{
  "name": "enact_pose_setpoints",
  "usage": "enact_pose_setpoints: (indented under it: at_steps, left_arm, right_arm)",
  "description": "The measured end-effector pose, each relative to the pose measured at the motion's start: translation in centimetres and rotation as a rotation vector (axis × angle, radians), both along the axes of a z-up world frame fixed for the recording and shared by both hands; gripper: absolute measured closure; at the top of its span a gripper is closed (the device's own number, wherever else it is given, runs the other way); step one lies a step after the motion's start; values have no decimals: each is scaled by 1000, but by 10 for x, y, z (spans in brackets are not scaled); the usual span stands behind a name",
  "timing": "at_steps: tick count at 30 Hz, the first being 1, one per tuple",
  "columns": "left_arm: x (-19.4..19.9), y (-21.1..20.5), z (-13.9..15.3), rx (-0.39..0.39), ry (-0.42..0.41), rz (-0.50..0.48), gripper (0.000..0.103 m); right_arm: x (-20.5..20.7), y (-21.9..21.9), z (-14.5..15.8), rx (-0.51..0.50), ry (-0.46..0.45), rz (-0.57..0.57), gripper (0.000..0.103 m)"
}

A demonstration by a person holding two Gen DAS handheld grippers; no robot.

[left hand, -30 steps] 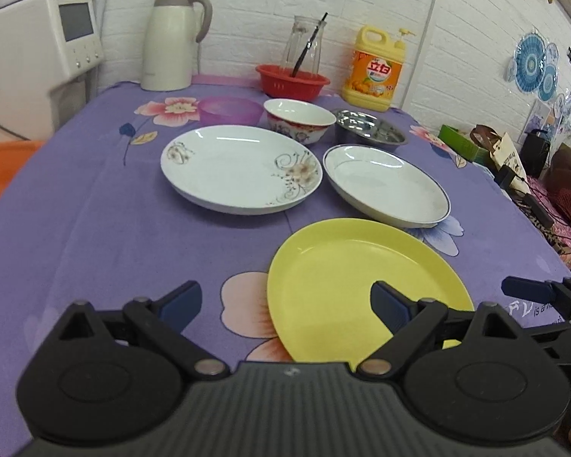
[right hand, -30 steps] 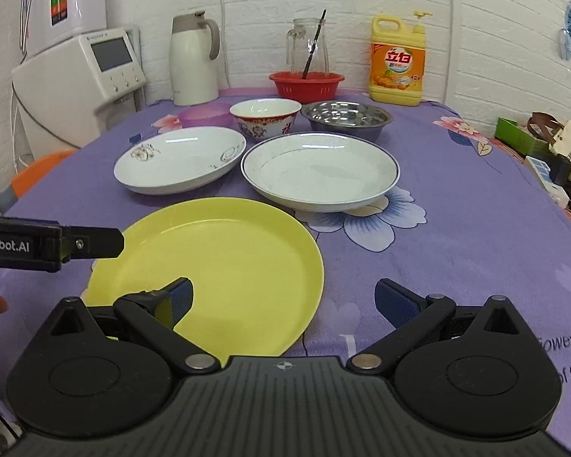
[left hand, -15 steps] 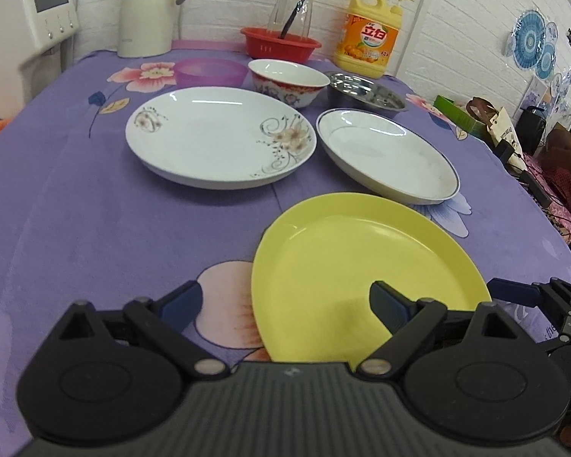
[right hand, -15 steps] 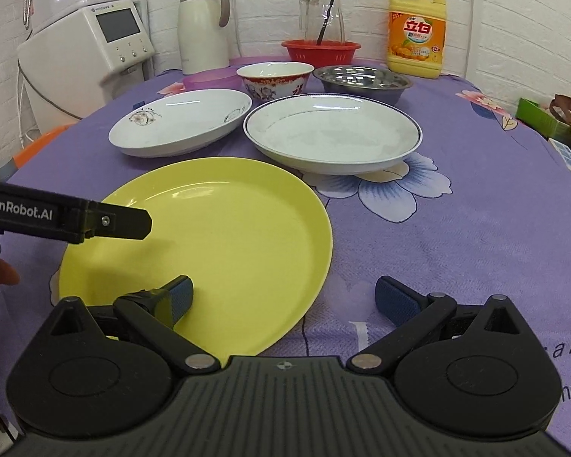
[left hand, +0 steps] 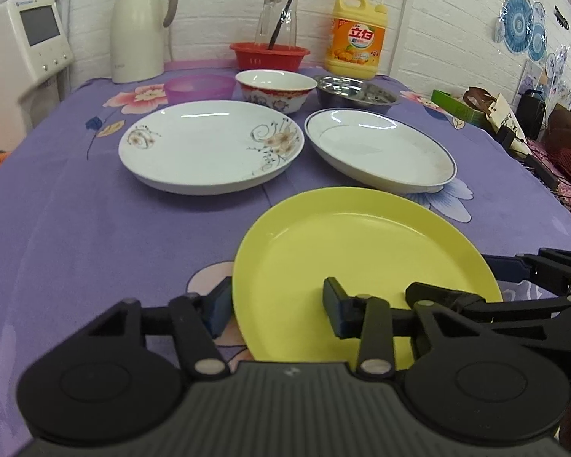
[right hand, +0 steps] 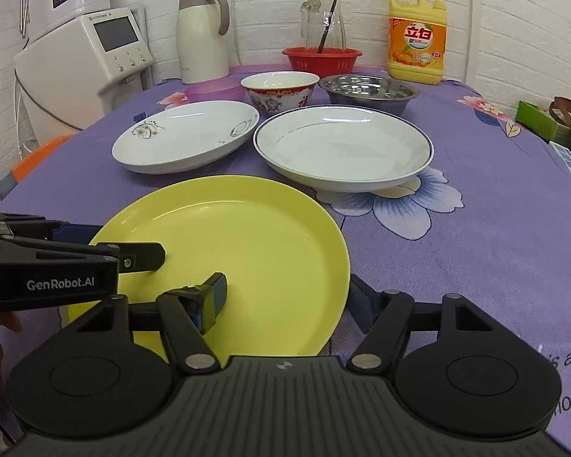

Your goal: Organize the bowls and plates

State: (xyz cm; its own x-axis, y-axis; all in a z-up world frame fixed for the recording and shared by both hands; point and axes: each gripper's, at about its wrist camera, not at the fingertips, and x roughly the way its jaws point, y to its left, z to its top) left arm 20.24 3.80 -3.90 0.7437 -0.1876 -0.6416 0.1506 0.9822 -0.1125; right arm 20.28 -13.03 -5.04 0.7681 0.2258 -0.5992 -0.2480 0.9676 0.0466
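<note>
My left gripper (left hand: 278,306) had just been closing, its jaws straddling the near left rim of the yellow plate (left hand: 361,259), one finger inside and one outside. My right gripper (right hand: 287,301) gripped the same plate's near right rim. The plate was empty, as were the floral plate (left hand: 209,144) and blue-rimmed plate (left hand: 377,148) behind it. Farther back stood a patterned bowl (left hand: 274,87), a steel bowl (left hand: 356,89), and a red basket (left hand: 269,55) before a glass jar (left hand: 276,19) holding a stick.

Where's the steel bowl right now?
The steel bowl sits at the back right of the table in the right wrist view, beside the red-patterned bowl, behind the blue-rimmed plate.
</note>
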Motion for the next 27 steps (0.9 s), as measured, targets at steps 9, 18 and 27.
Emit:
enact_pose_setpoints:
  at_steps: [9,18,27]
  left_arm:
    - [-30,70,16,-20,12,184,69]
    - [-28,100,13,8,5,250,69]
    - [-23,120,16,-91,-9,250,45]
  right_arm:
    - [-9,61,14,52,-32,154,0]
    - [3,97,8,17,-18,218,0]
    - [9,84,9,99,46,261,0]
